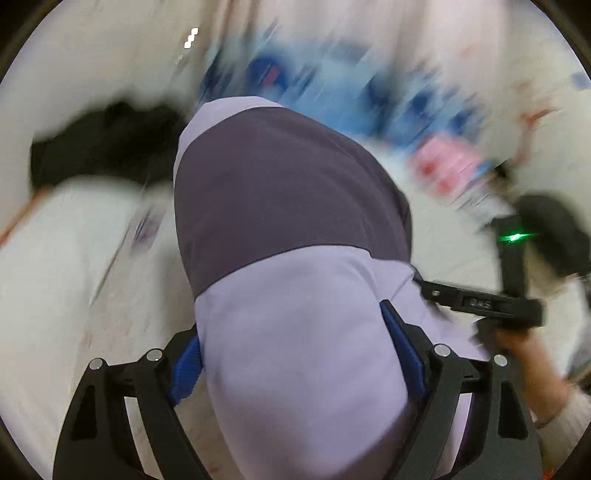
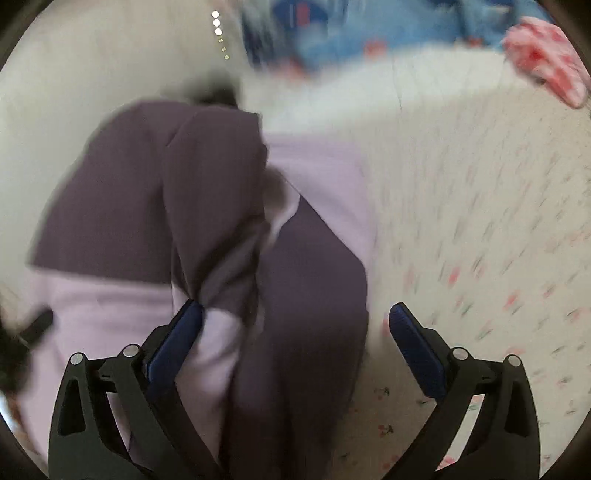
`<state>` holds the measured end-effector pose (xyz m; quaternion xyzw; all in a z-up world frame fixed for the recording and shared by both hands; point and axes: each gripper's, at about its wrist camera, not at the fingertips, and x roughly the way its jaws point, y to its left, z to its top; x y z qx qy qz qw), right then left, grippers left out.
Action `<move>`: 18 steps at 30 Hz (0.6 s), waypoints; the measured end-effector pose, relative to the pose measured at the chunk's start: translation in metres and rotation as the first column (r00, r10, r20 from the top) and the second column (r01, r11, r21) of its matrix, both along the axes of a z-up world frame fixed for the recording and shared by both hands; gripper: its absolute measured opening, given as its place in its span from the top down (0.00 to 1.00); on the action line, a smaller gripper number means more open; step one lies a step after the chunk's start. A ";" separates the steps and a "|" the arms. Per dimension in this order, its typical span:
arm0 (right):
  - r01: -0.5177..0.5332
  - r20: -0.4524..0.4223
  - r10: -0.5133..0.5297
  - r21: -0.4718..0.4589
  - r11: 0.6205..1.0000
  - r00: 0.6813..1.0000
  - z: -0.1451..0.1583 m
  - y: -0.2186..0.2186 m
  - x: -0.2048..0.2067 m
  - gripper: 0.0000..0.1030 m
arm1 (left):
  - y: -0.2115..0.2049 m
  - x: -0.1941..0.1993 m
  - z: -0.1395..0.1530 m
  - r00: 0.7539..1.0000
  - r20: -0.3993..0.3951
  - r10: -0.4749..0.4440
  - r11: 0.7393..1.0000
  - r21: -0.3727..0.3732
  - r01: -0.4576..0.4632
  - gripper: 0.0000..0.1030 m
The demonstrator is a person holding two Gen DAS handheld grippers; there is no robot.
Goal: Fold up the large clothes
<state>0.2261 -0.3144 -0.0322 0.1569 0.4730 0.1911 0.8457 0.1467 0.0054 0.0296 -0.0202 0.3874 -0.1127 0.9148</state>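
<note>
Left hand-held gripper (image 1: 295, 354) spread wide, lilac-and-purple garment (image 1: 291, 229) bulging between its blue pads. Right hand-held gripper (image 2: 295, 332) spread too, same garment (image 2: 207, 206) draped across its left pad, clear of the right. Beyond, floral white sheet (image 2: 480, 206), blurred blue fabric (image 2: 351, 33).

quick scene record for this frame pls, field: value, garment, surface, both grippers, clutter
garment: two-tone purple garment, lilac and dark panels, bunched, lying on the bed
surface: floral bedsheet
left gripper: jaws wide, garment fills the gap between them
right gripper: jaws wide, pads not pressing the garment under them
clutter: blue items and pink cloth at far edge, blurred
image quality: heavy motion blur, both views
</note>
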 end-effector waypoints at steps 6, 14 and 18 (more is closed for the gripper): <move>0.033 -0.063 -0.024 0.140 0.990 0.998 -0.024 -0.006 -0.010 0.06 | 0.012 -0.010 -0.035 0.999 0.029 0.026 0.999 0.019 -0.026 0.13; 0.046 -0.040 -0.041 0.140 0.989 0.998 -0.029 -0.010 -0.011 0.06 | 0.026 -0.021 -0.039 0.997 0.070 0.038 0.999 -0.004 -0.038 0.13; 0.054 -0.024 -0.052 0.104 0.993 0.998 -0.025 -0.008 -0.011 0.06 | 0.020 -0.032 -0.016 0.974 0.214 0.071 0.996 0.040 -0.082 0.13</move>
